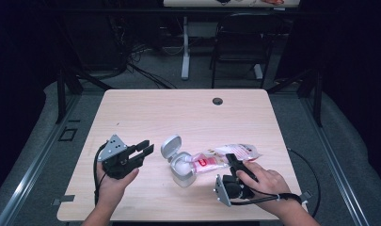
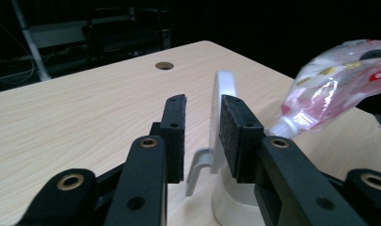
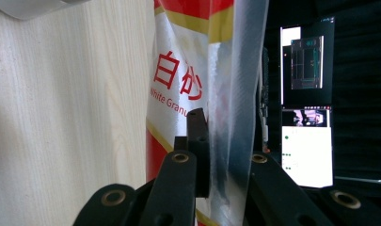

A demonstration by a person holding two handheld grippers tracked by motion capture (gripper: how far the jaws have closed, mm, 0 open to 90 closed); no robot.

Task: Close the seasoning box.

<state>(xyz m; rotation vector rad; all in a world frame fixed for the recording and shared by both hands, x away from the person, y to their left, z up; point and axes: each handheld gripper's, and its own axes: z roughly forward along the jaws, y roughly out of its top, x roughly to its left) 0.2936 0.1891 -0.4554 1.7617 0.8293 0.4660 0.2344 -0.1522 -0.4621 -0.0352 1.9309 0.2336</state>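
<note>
A: Starting with the biggest thing, what lies under everything?

B: The pale wooden rectangular table [image 1: 146, 117], with a small round dark cable hole [image 1: 218, 101] near its far edge, at about twelve o'clock from the middle.

A: And on it?

B: A clear plastic bag of white granules with a red and gold label [image 1: 226, 155] lies tilted at about four o'clock from the table's centre. Its lower end dips into a small white plastic container with a hinged lid [image 1: 181, 169]. The lid stands open, swung up toward ten o'clock of the container.

A: Who holds the bag?

B: The right gripper [image 1: 234, 162], held in the person's right hand [image 1: 265, 181], at four o'clock on the table. In the right gripper view its black jaws are clamped on the bag's clear edge, the film pinched flat between them.

A: And the other side?

B: The left gripper [image 1: 143, 149], in the left hand [image 1: 114, 181], sits at about nine o'clock from the container, near it but apart. Its jaws stand apart with nothing between them. In the left gripper view they frame the upright lid beyond, without touching it.

A: Anything in the container?

B: White contents show at the mouth, right where the bag enters; I cannot tell more.
</note>
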